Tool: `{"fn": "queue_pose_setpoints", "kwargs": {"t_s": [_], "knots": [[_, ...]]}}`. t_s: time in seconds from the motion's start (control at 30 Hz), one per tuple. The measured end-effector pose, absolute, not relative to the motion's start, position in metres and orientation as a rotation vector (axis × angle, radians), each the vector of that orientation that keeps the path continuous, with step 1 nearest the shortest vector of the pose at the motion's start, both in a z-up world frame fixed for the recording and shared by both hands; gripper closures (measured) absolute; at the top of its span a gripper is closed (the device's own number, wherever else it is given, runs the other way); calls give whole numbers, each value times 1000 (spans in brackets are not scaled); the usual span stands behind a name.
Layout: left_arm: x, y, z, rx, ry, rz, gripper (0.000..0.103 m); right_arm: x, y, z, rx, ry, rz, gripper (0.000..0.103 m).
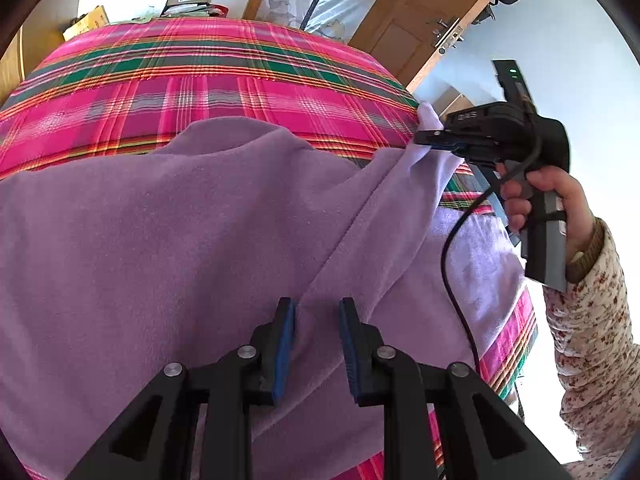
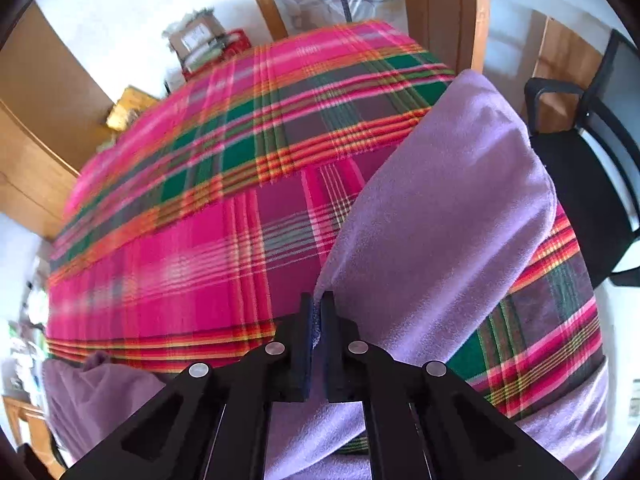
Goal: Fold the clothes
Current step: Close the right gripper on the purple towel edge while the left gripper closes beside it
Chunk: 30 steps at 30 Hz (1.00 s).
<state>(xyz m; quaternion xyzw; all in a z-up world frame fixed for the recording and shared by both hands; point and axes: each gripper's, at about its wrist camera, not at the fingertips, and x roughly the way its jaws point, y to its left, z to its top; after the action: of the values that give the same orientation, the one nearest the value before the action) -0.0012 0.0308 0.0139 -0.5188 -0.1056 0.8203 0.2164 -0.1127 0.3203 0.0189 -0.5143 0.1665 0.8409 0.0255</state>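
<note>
Folding barely begun: purple garment (image 1: 168, 232) lies spread over plaid-covered bed (image 1: 208, 80), no finished fold visible. Right tool (image 2: 317, 320) clenched on garment edge, lifting it. Left tool (image 1: 316, 320) half-open over fabric, pads not pressing. Remaining: carry edge across, flatten, repeat.

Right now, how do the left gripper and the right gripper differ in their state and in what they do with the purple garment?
The right gripper is shut on an edge of the purple garment and lifts it off the plaid cover; the left gripper has a gap between its fingers and pinches nothing. In the left view, cloth hangs from the right gripper, while cloth under the left gripper lies flat. Both point down at the same garment.
</note>
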Motion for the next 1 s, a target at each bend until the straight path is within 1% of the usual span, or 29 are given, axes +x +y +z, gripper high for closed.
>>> {"fn": "queue_pose_setpoints", "kwargs": {"t_s": [0.17,0.4,0.6,0.77,0.83,0.9,1.0], "knots": [[1,39,15,-1418,-205,2306,80,-92,326,34,-1509,526,2656,100],[5,51,16,-1378,-86,2320,80,-70,341,42,-1433,610,2689,100],[3,54,16,-1382,-114,2293,80,-40,357,45,-1370,703,2705,100],[5,57,14,-1386,-100,2251,80,-17,363,50,-1272,721,2745,100],[7,59,13,-1383,-87,2242,85,-6,366,51,-1236,721,2754,100],[9,61,14,-1375,-71,2245,94,0,369,50,-1223,730,2757,100],[12,60,18,-1353,-86,2257,99,7,372,45,-1214,748,2751,100]]}}
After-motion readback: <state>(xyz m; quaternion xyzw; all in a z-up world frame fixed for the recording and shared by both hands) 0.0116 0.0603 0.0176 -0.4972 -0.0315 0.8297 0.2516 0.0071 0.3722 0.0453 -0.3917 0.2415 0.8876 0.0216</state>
